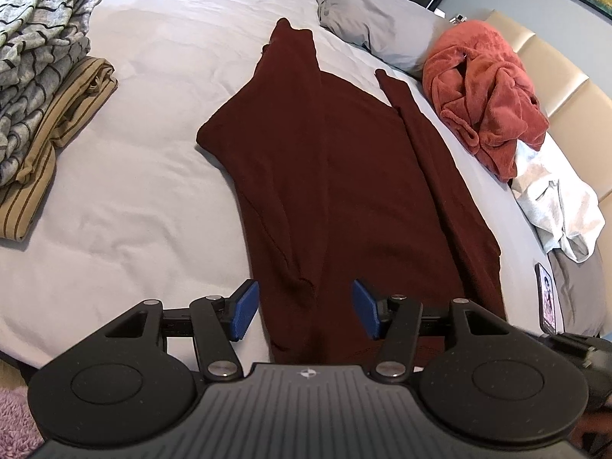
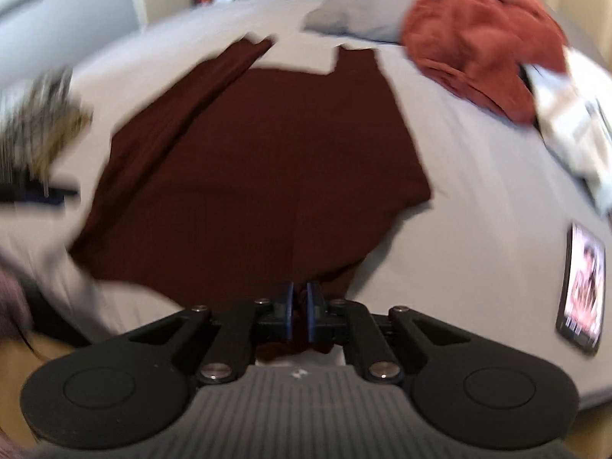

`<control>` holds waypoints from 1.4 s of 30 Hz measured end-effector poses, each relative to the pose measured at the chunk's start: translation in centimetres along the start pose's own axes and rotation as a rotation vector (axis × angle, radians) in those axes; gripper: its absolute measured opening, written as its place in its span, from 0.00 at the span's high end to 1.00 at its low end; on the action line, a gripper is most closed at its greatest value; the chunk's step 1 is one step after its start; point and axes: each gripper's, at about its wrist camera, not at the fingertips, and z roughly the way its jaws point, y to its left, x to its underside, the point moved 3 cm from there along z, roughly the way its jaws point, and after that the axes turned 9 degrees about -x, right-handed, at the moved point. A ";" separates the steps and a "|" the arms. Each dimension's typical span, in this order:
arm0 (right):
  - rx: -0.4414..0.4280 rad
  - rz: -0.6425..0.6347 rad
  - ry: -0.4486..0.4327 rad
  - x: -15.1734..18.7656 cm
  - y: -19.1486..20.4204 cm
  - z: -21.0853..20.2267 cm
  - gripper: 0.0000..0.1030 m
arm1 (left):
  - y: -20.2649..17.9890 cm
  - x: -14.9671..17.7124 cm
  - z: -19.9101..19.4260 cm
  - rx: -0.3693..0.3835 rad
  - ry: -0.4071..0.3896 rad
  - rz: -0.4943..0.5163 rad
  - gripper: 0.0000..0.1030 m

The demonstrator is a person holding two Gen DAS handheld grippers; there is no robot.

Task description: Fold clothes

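From the left wrist, the left gripper (image 1: 304, 311) hangs spread wide above the near end of a maroon garment (image 1: 344, 176), its blue pads on either side of a folded sleeve and touching nothing. The garment lies flat along the middle of the bed (image 1: 153, 153). Left of it sit a grey striped top (image 1: 34, 57) and a tan striped piece (image 1: 49, 134); right of it a grey pillow (image 1: 367, 19), an orange robe (image 1: 485, 91), white cloth (image 1: 558, 206) and a phone (image 1: 547, 294). From the right wrist, blurred, the right gripper (image 2: 300, 315) is pressed together, pinching the garment's (image 2: 267, 153) near edge; the robe (image 2: 482, 34) and phone (image 2: 583, 287) lie to the right.
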 end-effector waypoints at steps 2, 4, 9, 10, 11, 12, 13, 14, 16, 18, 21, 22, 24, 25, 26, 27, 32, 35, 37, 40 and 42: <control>0.017 -0.063 0.051 0.6 0.9 1.1 0.92 | 0.1 0.0 -0.1 -0.003 -0.004 -0.005 0.49; 0.020 -0.084 0.078 1.1 1.2 1.7 0.90 | 0.2 0.0 -0.2 -0.004 -0.007 -0.012 0.49; -0.043 -0.021 0.097 1.8 0.7 0.5 0.80 | 0.3 0.0 -0.5 -0.007 -0.011 -0.011 0.49; -0.073 0.008 0.101 1.9 0.5 0.0 0.78 | 0.3 -0.1 -0.5 -0.009 -0.012 -0.012 0.49; -0.101 0.032 0.094 2.0 0.4 -0.5 0.77 | 0.3 -0.2 -0.5 -0.011 -0.014 -0.013 0.49; -0.106 0.058 0.069 2.0 0.0 -1.3 0.76 | 0.4 -0.2 -0.6 -0.012 -0.015 -0.016 0.49; -0.102 0.088 0.036 1.9 -0.5 -2.1 0.76 | 0.5 -0.1 -0.7 -0.014 -0.017 -0.019 0.49; -0.097 0.117 0.004 1.8 -1.0 -2.9 0.76 | 0.6 -0.2 -0.7 -0.015 -0.018 -0.024 0.49; -0.087 0.233 -0.059 1.5 -3.2 -4.1 0.76 | 0.9 -0.1 -0.7 -0.015 -0.016 -0.037 0.48; -0.082 0.358 -0.094 1.5 -5.7 -4.4 0.75 | 1.1 -0.1 -0.5 -0.005 -0.007 -0.055 0.47; -0.120 0.509 -0.107 1.9 -8.2 -3.6 0.74 | 1.2 0.0 0.2 0.038 0.020 -0.078 0.46; -0.149 0.548 -0.105 2.0 -8.6 -3.1 0.74 | 1.2 0.1 0.5 0.053 0.028 -0.085 0.45; -0.194 0.595 -0.085 2.2 -8.7 -2.0 0.73 | 1.2 0.2 1.1 0.072 0.041 -0.097 0.44; -0.207 0.605 -0.069 2.3 -8.5 -1.4 0.70 | 1.3 0.3 1.4 0.072 0.046 -0.102 0.44; -0.214 0.610 -0.053 2.4 -8.3 -0.7 0.67 | 1.3 0.3 1.8 0.068 0.051 -0.107 0.44; -0.217 0.612 -0.037 2.6 -8.1 -0.1 0.63 | 1.4 0.4 2.2 0.064 0.056 -0.111 0.44; -0.237 0.625 -0.025 2.6 -7.4 1.5 0.62 | 1.7 0.7 4.0 0.047 0.102 -0.130 0.44; -0.234 0.614 -0.028 2.3 -7.0 1.8 0.79 | 1.7 0.6 4.3 0.039 0.104 -0.108 0.76; -0.240 0.628 -0.037 2.3 -7.2 1.6 0.86 | 2.1 0.6 4.1 0.055 0.102 -0.129 0.93; -0.245 0.633 -0.033 2.5 -7.2 0.9 0.88 | 2.1 0.4 2.8 0.082 0.076 -0.144 0.95; -0.245 0.629 -0.021 2.7 -7.1 0.3 0.88 | 1.7 0.1 1.2 0.105 0.044 -0.123 0.95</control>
